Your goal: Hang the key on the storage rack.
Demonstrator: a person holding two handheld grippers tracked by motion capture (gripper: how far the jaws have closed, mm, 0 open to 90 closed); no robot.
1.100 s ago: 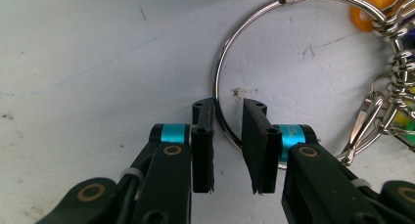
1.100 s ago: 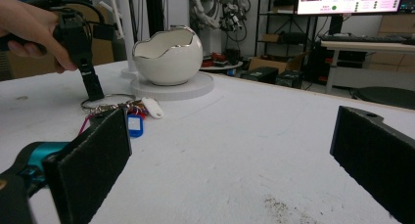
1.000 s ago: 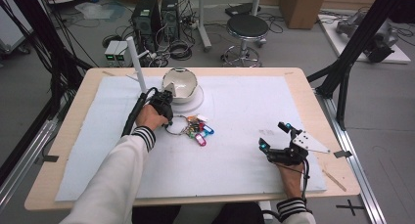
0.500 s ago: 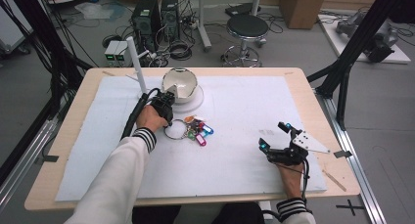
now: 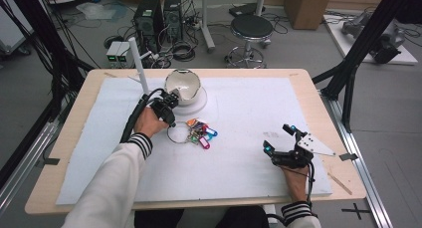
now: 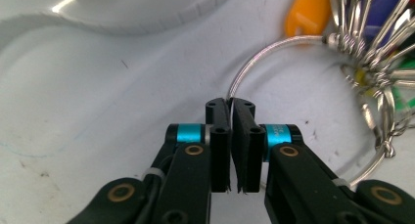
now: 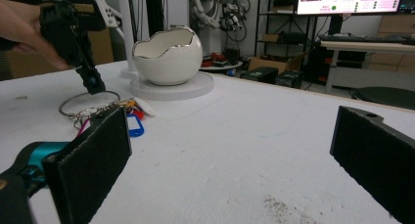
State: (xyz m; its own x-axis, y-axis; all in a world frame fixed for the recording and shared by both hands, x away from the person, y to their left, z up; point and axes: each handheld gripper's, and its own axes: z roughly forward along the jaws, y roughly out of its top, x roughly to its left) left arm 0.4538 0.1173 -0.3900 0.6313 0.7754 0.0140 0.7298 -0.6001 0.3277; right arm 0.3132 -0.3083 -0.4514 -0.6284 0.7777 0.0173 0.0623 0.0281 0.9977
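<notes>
1. The desk (image 5: 64, 153) is a pale wooden top, most of it covered by a white sheet (image 5: 249, 123).
2. An egg-shaped white bowl (image 5: 182, 86) with a jagged silver rim stands upright on a round white base (image 5: 201, 101) toward the far side of the sheet.
3. The left tongs (image 5: 170, 119) point down just in front of that base; the right tongs (image 5: 279, 137) rest well apart, near the sheet's right front part.
4. The key ring (image 6: 254, 67), a large wire loop carrying a bunch of coloured key tags (image 5: 201, 135), lies flat on the sheet just in front of the bowl's base.
5. In the left gripper view, the left tongs are clenched on the thin wire of the key ring, the wire caught between the two black pads.
6. In the right gripper view, the right tongs stand released, jaws wide apart with nothing between them.
</notes>
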